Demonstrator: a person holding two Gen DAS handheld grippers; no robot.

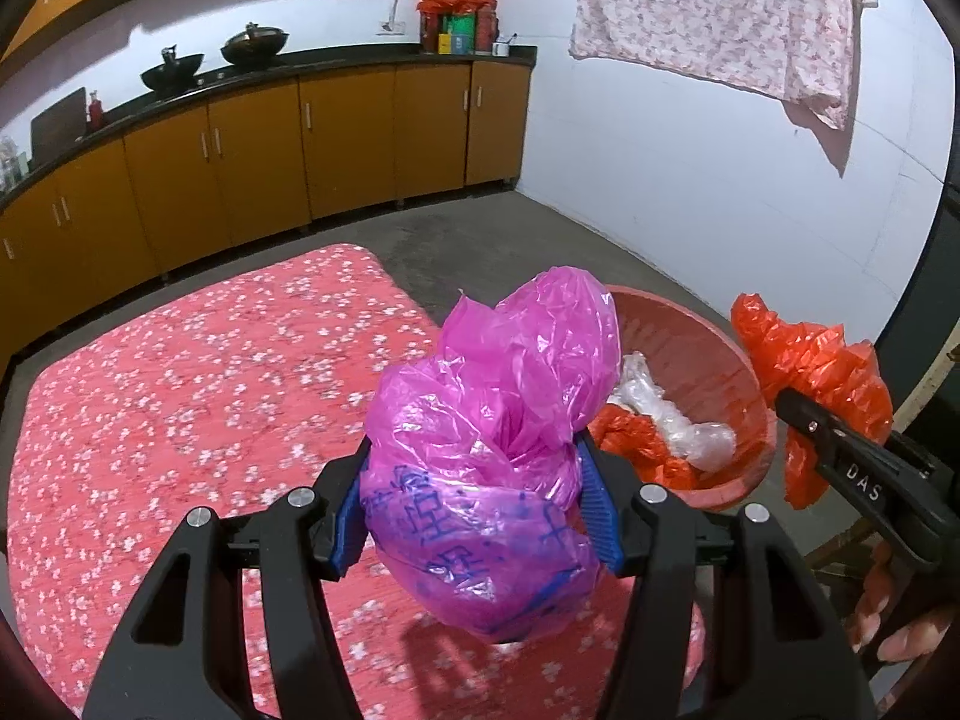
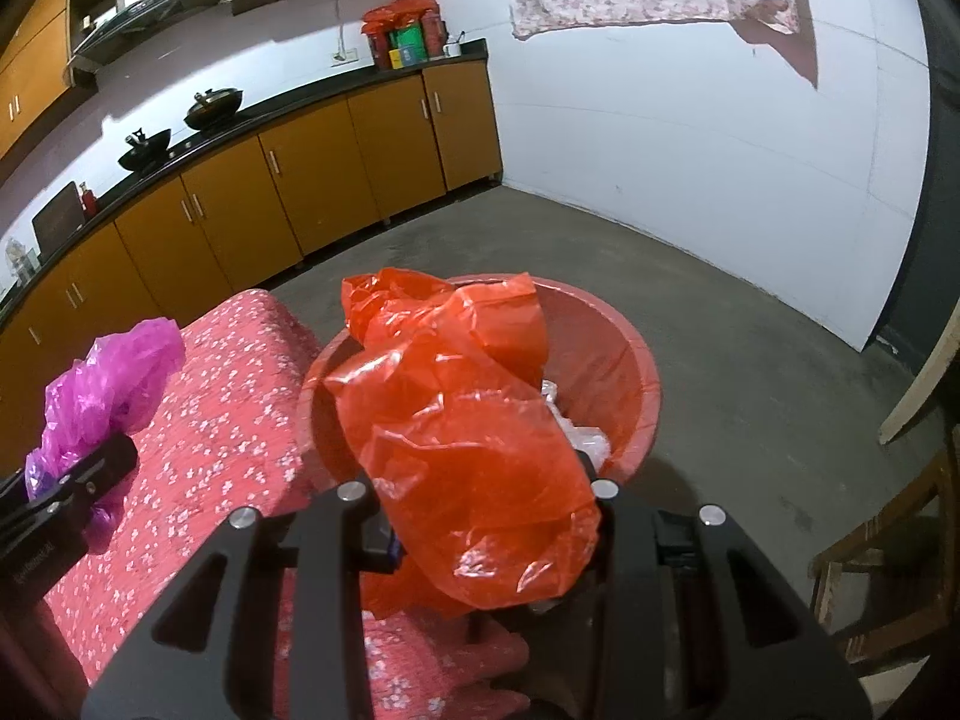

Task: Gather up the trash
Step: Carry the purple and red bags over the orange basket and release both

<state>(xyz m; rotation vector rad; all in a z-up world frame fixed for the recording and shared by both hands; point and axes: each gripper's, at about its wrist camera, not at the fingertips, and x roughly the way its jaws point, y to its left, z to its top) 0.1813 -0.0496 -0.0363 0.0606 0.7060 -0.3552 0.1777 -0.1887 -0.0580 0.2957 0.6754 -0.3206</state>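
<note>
My left gripper (image 1: pixel 474 498) is shut on a crumpled pink plastic bag (image 1: pixel 498 420) with blue print, held above the red flowered cloth (image 1: pixel 180 390). The pink bag also shows in the right wrist view (image 2: pixel 102 384). My right gripper (image 2: pixel 486 516) is shut on a crumpled red plastic bag (image 2: pixel 468 420), held over the near rim of the red basin (image 2: pixel 630 372). In the left wrist view the red bag (image 1: pixel 810 372) hangs to the right of the basin (image 1: pixel 744 420). The basin holds clear plastic (image 1: pixel 690 420) and red plastic scraps (image 1: pixel 636 444).
The table with the flowered cloth stands in a kitchen with orange cabinets (image 1: pixel 252 168) along the far wall. Grey concrete floor (image 2: pixel 720 312) lies beyond the basin. A wooden chair (image 2: pixel 888 570) stands at the right. A flowered sheet (image 1: pixel 720 18) hangs on the white wall.
</note>
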